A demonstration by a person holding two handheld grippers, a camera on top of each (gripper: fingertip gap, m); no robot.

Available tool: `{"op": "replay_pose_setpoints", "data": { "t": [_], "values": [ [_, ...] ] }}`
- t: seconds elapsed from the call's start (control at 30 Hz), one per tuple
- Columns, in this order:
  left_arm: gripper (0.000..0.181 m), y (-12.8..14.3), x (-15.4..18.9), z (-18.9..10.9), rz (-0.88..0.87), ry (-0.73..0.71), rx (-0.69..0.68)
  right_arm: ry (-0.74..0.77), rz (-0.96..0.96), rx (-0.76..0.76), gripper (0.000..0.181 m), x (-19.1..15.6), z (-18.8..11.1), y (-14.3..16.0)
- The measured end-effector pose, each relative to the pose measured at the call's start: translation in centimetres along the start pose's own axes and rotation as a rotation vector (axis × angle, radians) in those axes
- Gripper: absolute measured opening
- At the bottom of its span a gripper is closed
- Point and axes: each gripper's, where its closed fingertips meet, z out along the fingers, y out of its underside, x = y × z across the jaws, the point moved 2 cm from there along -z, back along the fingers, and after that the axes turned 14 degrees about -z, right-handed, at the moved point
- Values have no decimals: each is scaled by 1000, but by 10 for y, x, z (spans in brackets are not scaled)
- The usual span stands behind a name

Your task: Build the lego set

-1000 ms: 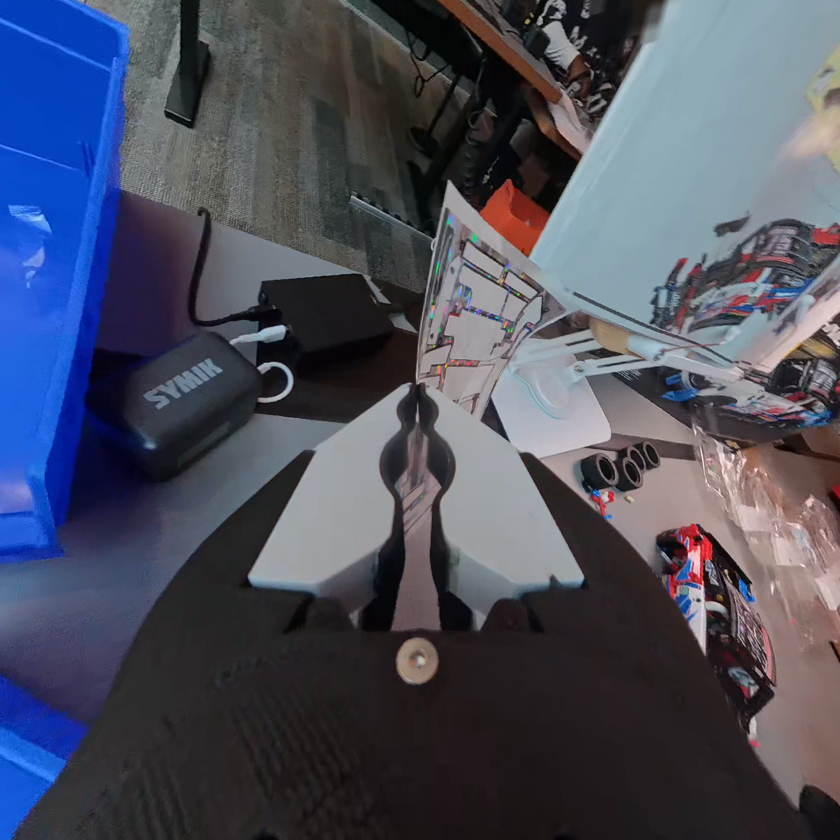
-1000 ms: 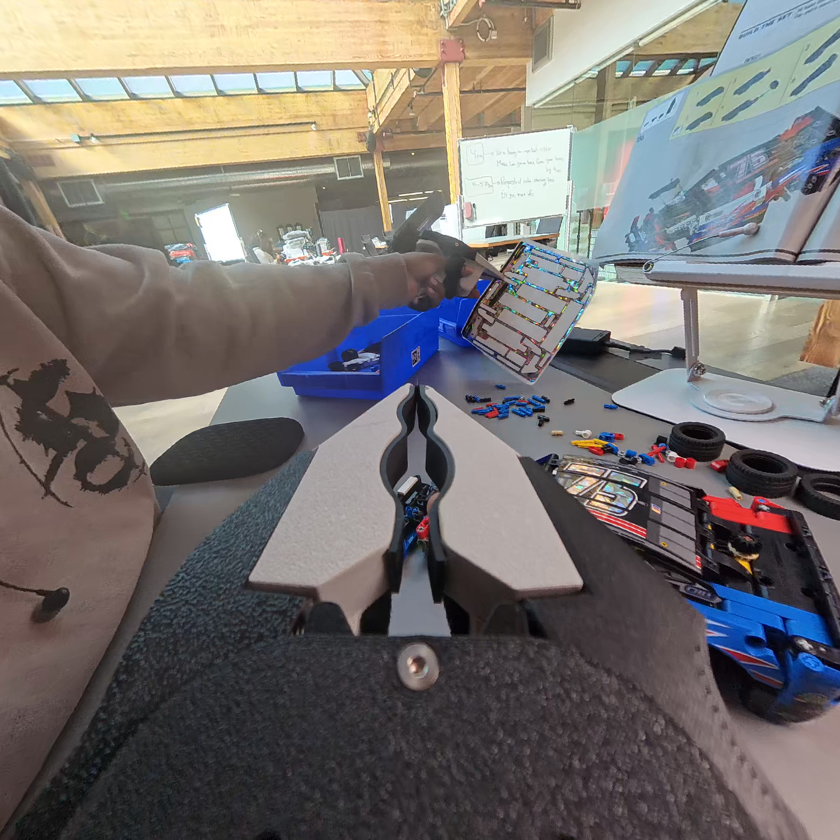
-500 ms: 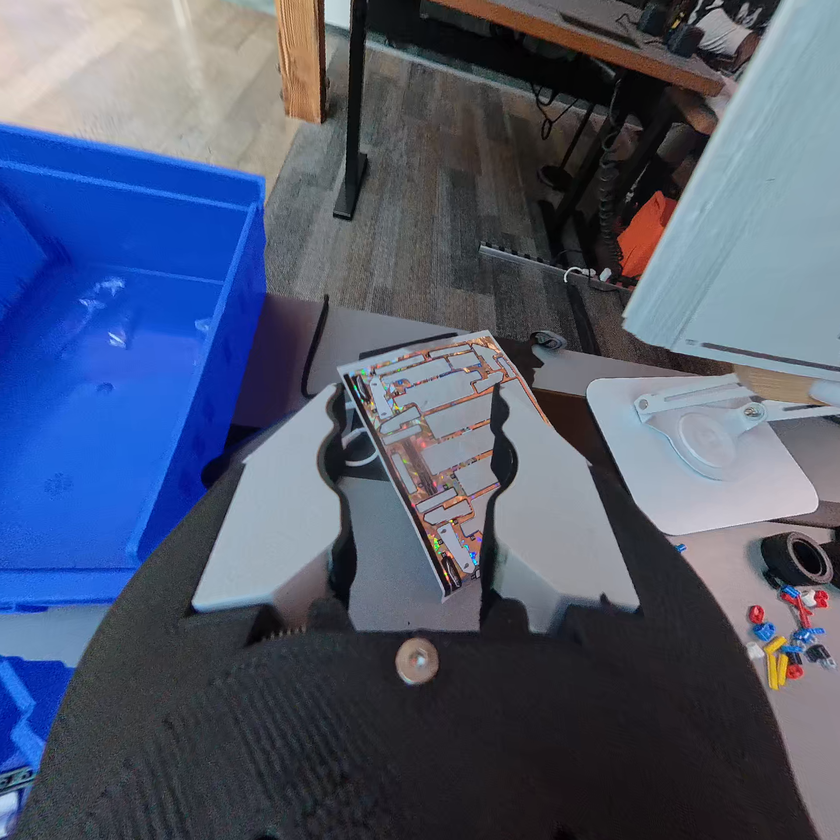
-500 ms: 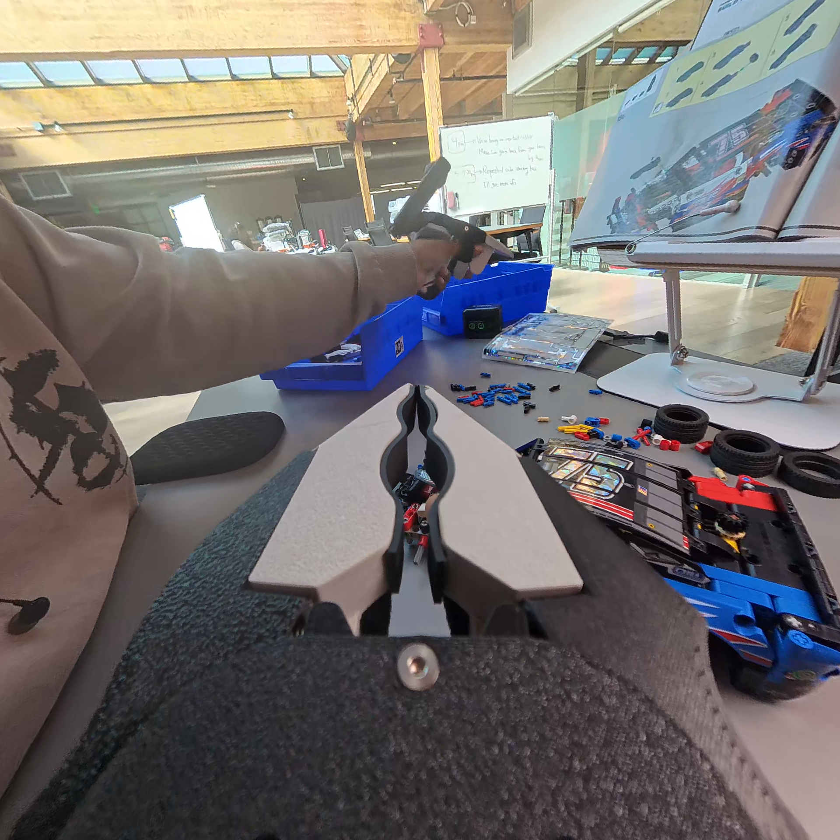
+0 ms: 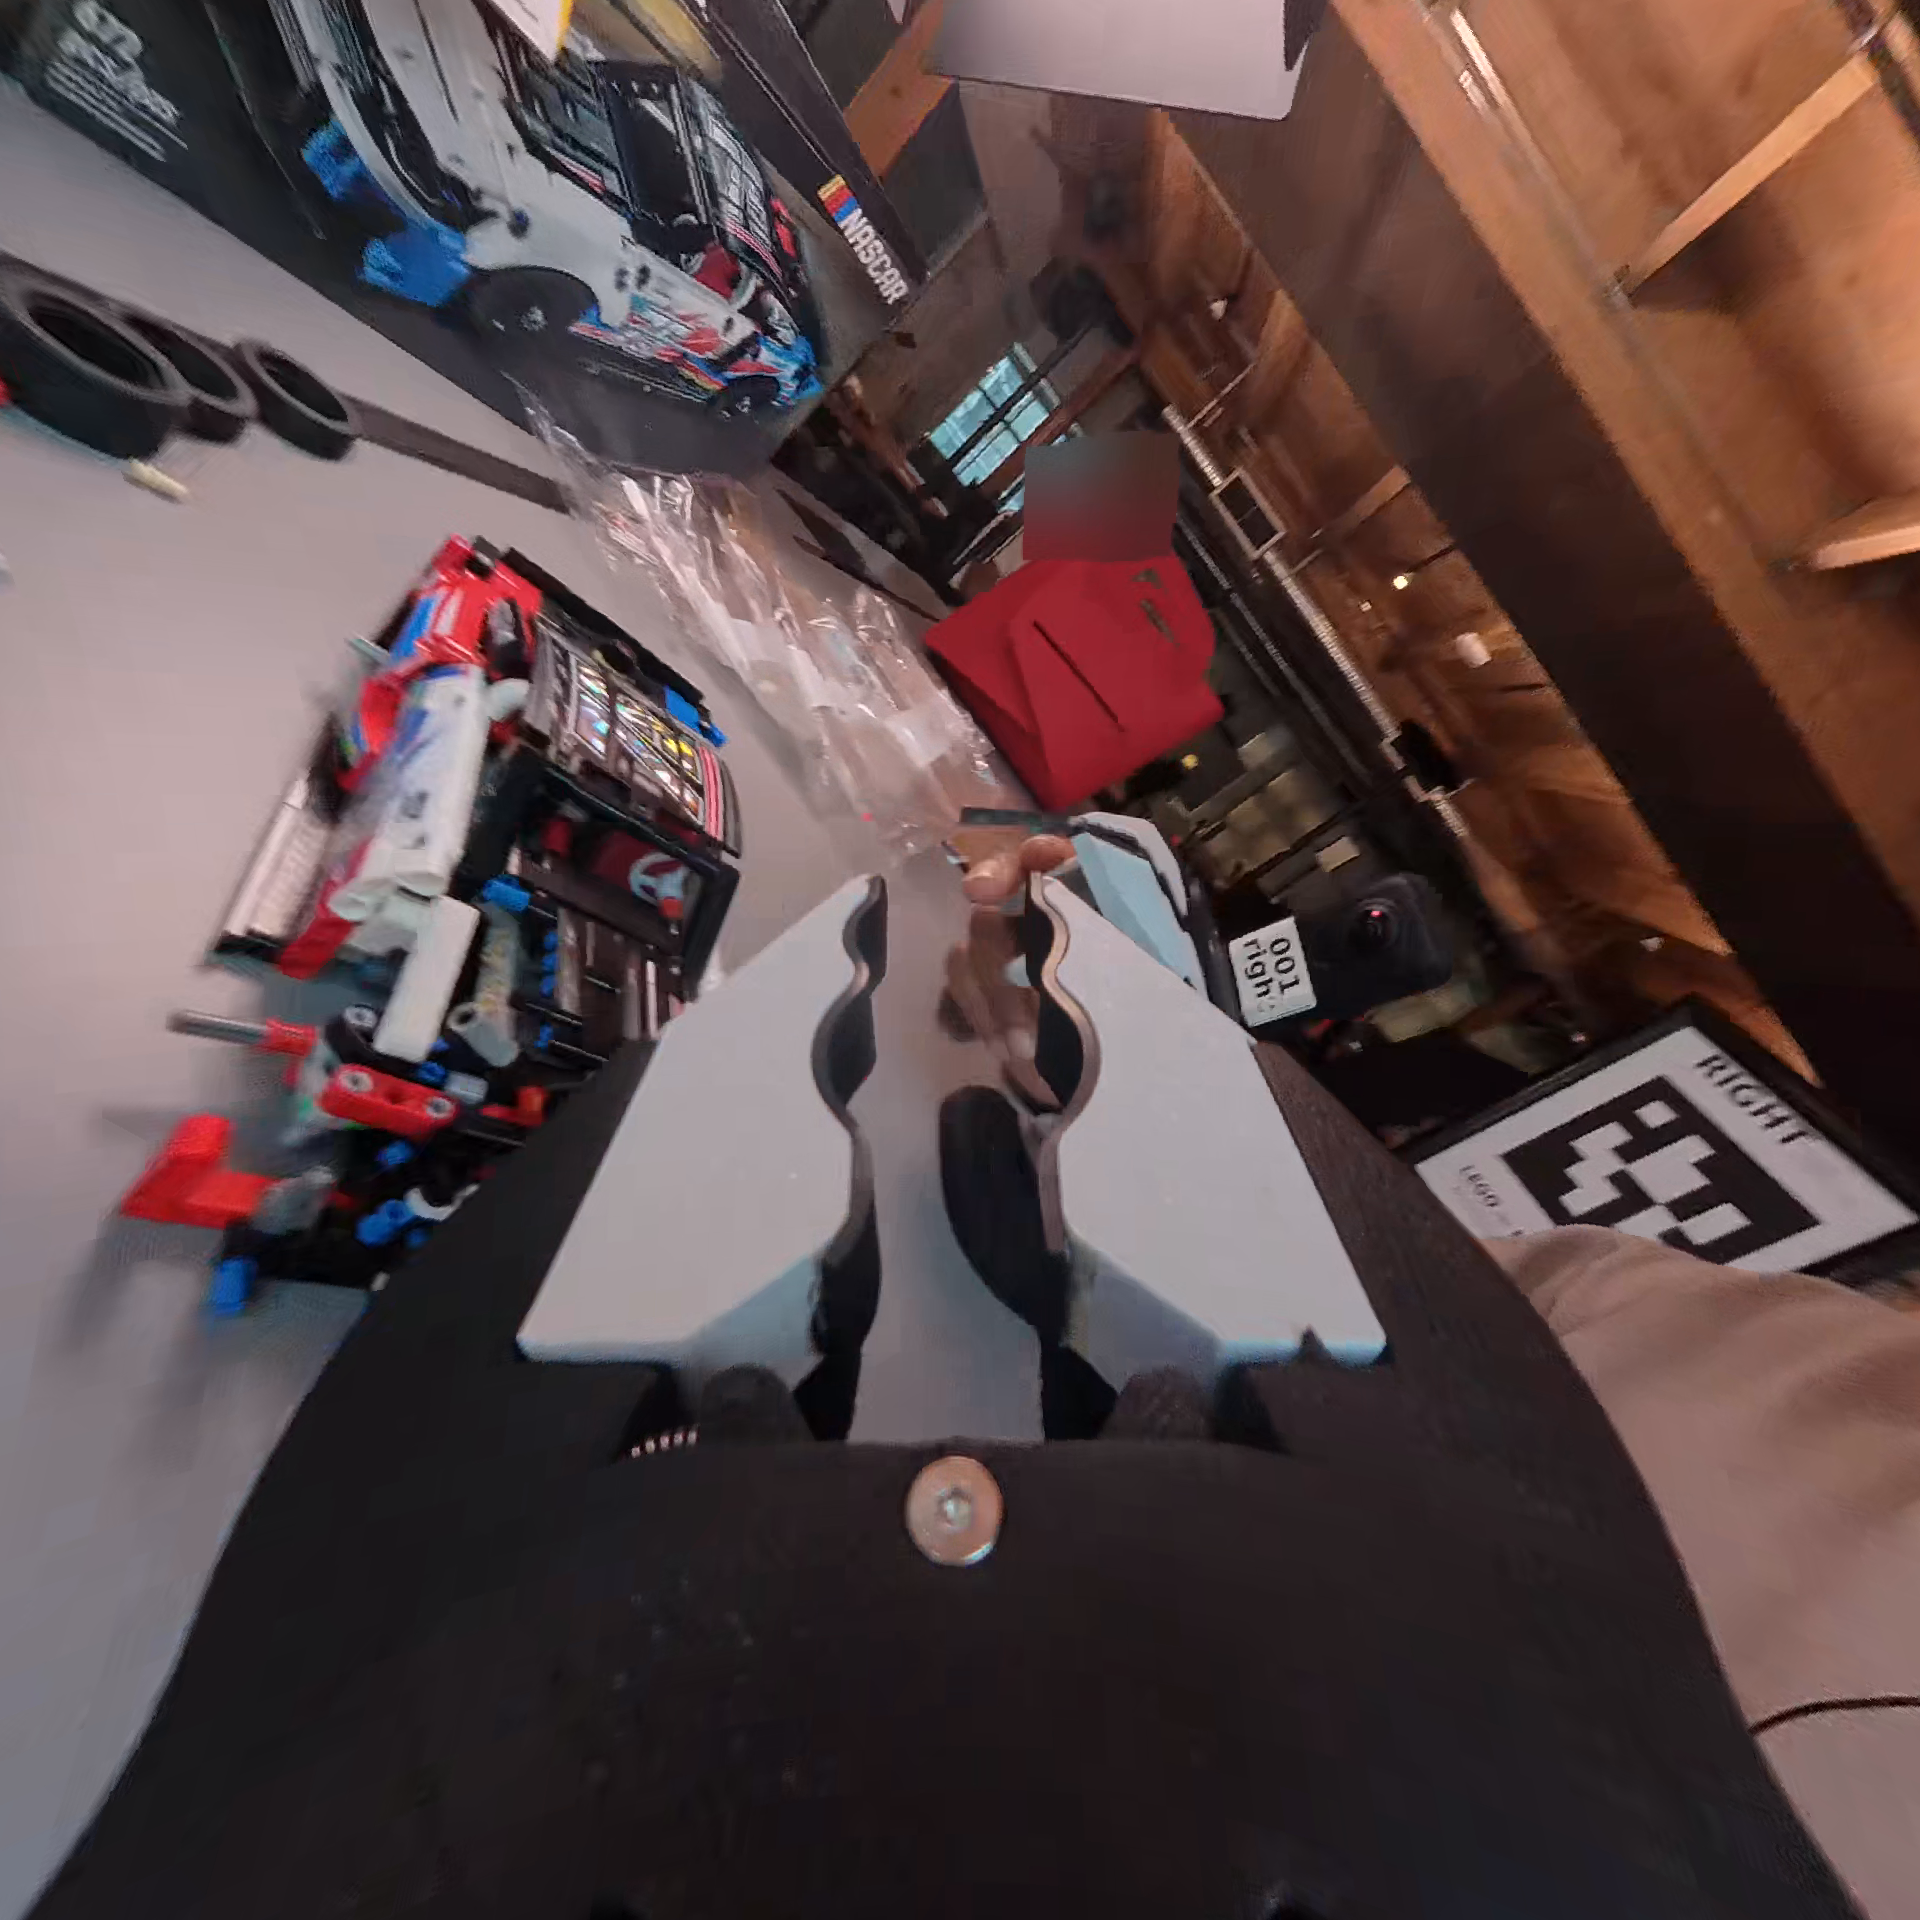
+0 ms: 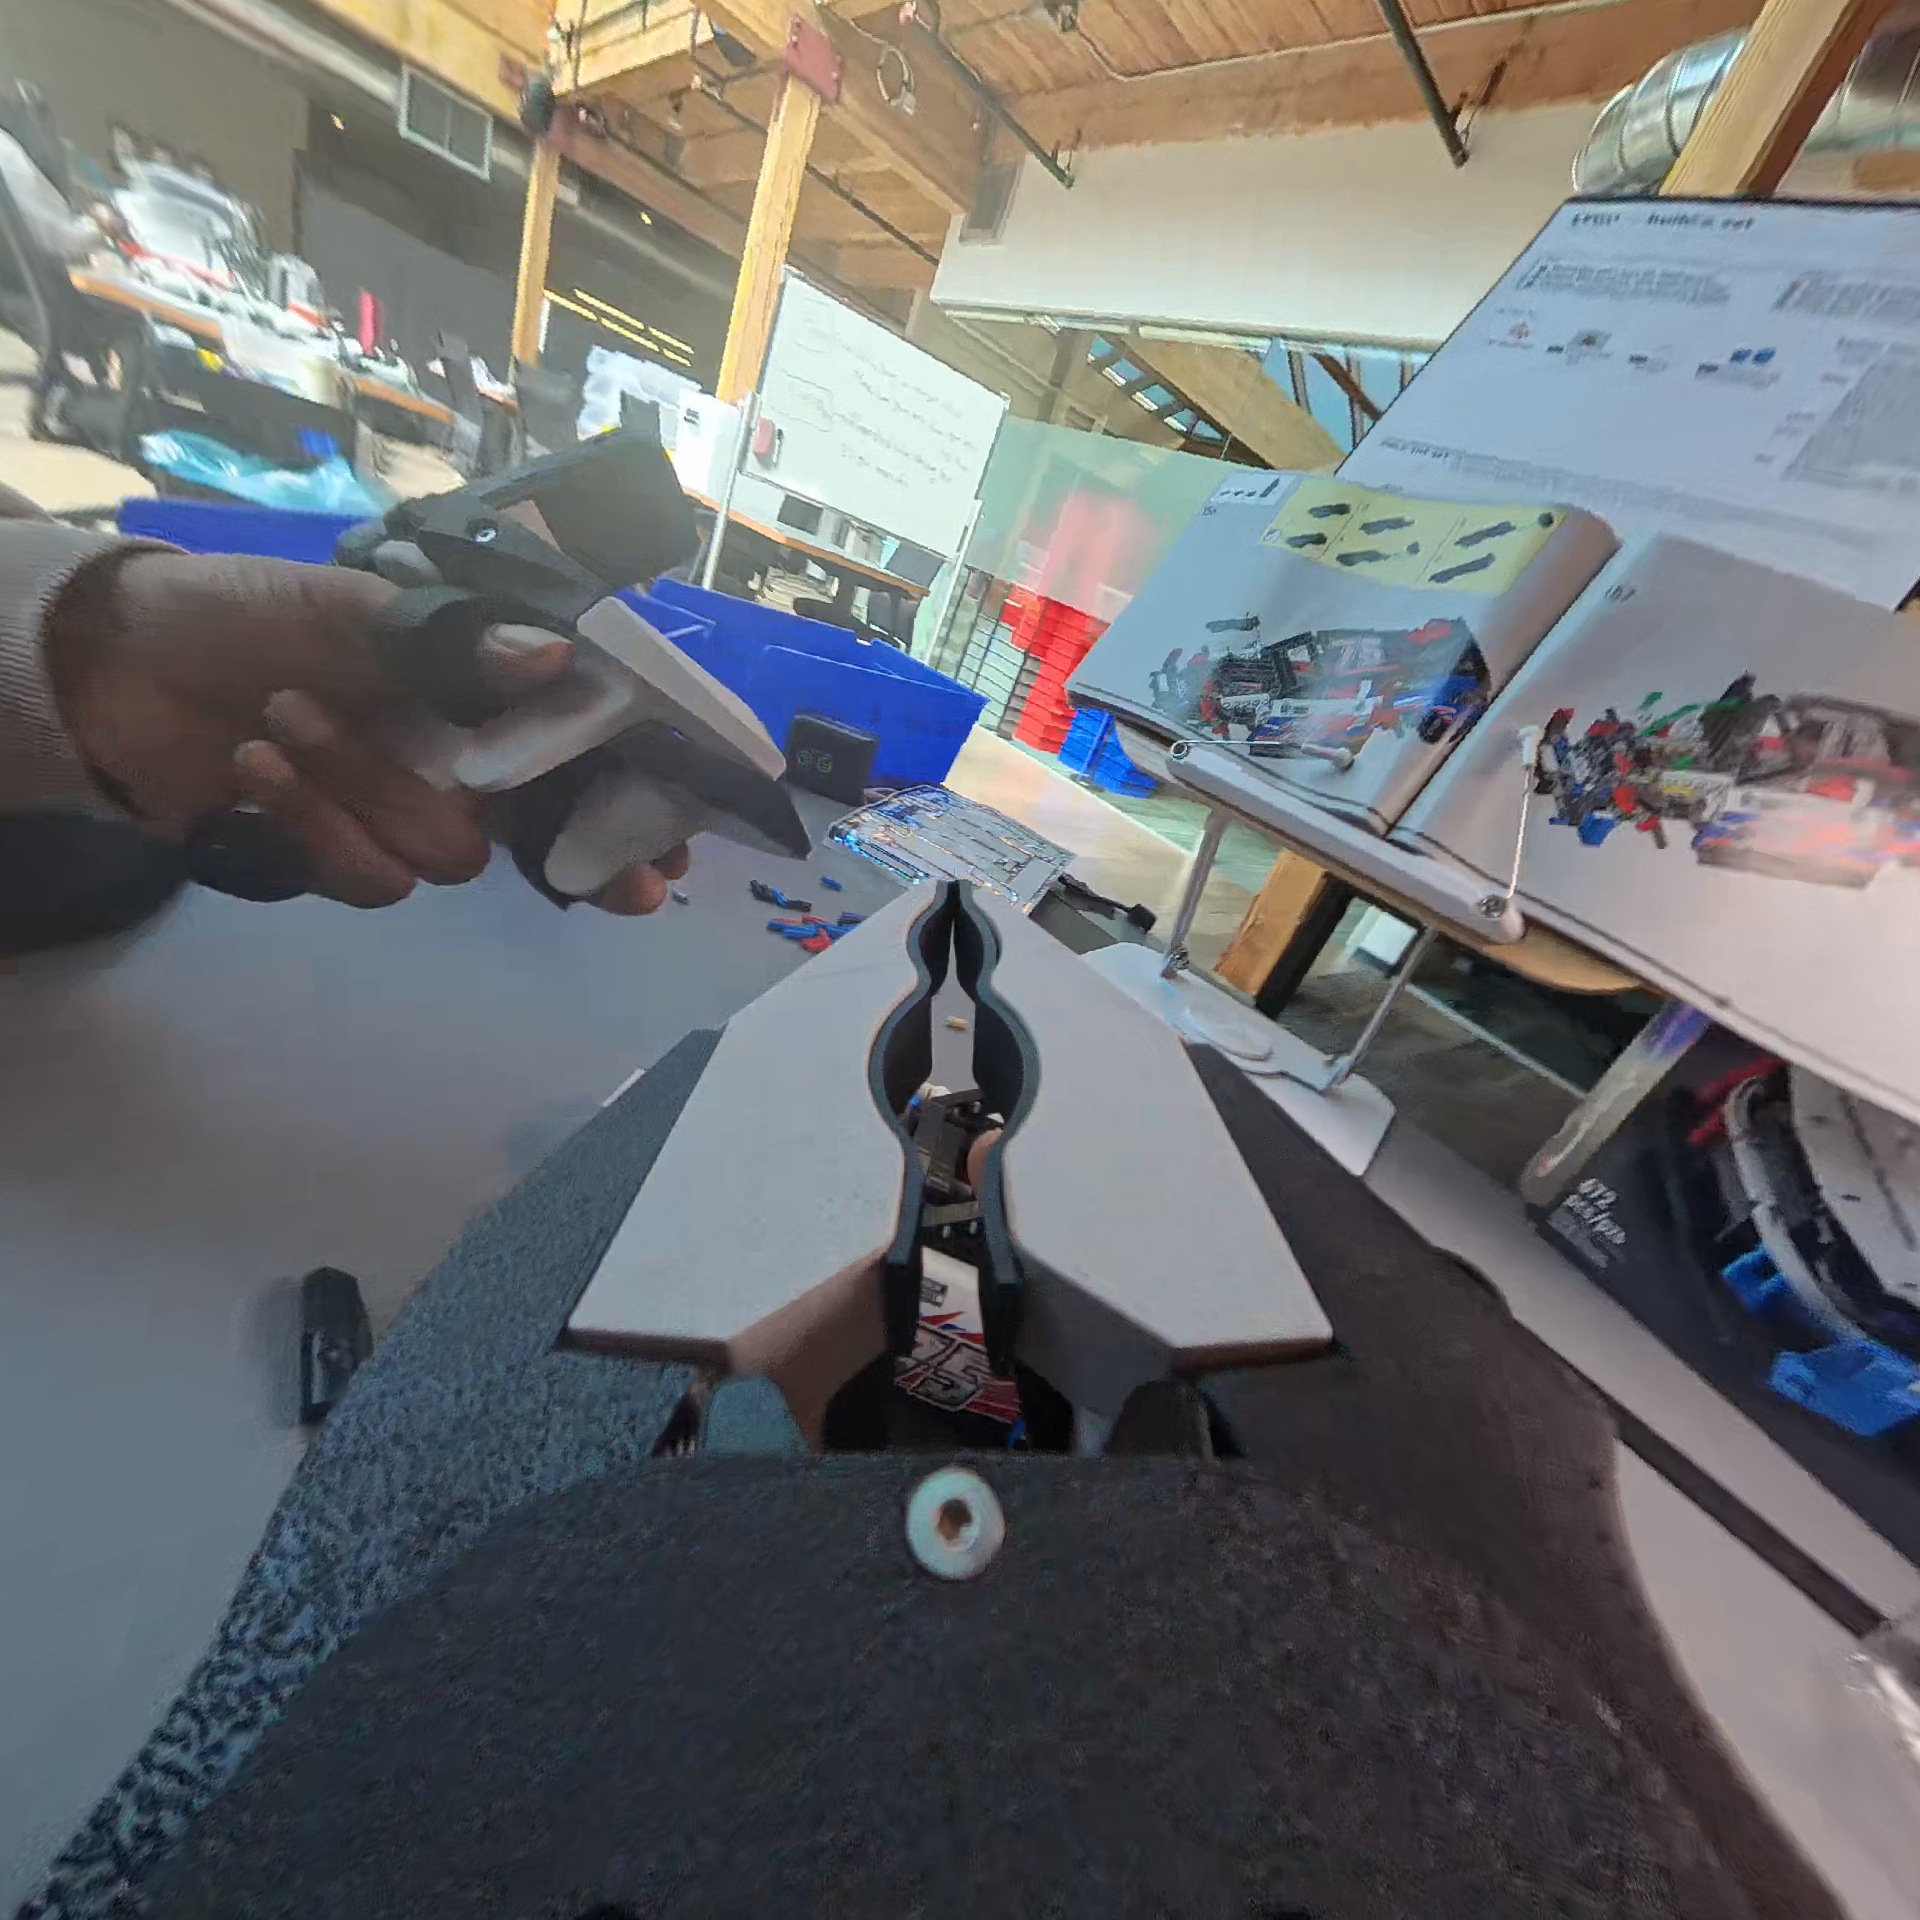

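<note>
The left grey tongs (image 5: 956, 914) stood slightly parted, empty; the right grey tongs (image 6: 954, 902) were pinched together, gripping nothing. The half-built red, white, blue and black lego car (image 5: 488, 883) lay left of the left tongs.

A big open workshop or lab space: exposed timber beams (image 6: 1091, 94) and posts (image 6: 764, 229) fill the top of the right wrist view, a whiteboard (image 6: 873, 426) stands at centre, cluttered workbenches (image 6: 239, 343) at upper left, blue bins (image 6: 831, 665) mid-frame, and a metal duct (image 6: 1652, 114) at upper right.
</note>
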Motion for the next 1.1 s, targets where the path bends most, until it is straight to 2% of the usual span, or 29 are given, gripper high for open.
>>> {"op": "replay_pose_setpoints", "data": {
  "t": [0.13, 0.3, 0.47, 0.67, 0.73, 0.83, 0.87, 0.9, 0.97, 1.0, 1.1],
  "values": [
    [22, 21, -11, 10, -150, 67, 17, 32, -339, -59, 0, -28, 10, -3],
    [20, 20, -10, 4, -235, 136, 39, 51, -662, -100, 0, -54, 19, -6],
    [16, 26, -8, 3, -261, 158, 14, 44, -804, -132, 0, -66, 27, -1],
    [0, 28, -9, 2, -241, 143, -4, 36, -879, -150, 0, -73, 31, 4],
    [0, 28, -10, 2, -208, 125, -11, 30, -880, -155, 0, -74, 32, 5],
    [0, 29, -10, 1, -126, 95, -43, -11, -785, -157, 0, -76, 31, 7],
    [0, 30, -10, 1, -89, 87, -57, -47, -714, -154, 7, -78, 31, 6],
    [0, 28, -10, 0, -54, 73, -47, -135, -621, -145, 34, -85, 30, 7],
    [0, 22, -9, -3, 14, 52, -49, -211, -400, -136, 53, -87, 27, 3],
    [0, 22, -8, -4, 53, 47, -75, -237, -285, -102, 52, -85, 25, -2],
    [0, 36, -5, -6, 171, 45, -262, -273, 110, -17, 29, -60, 19, -13]
  ]
}}
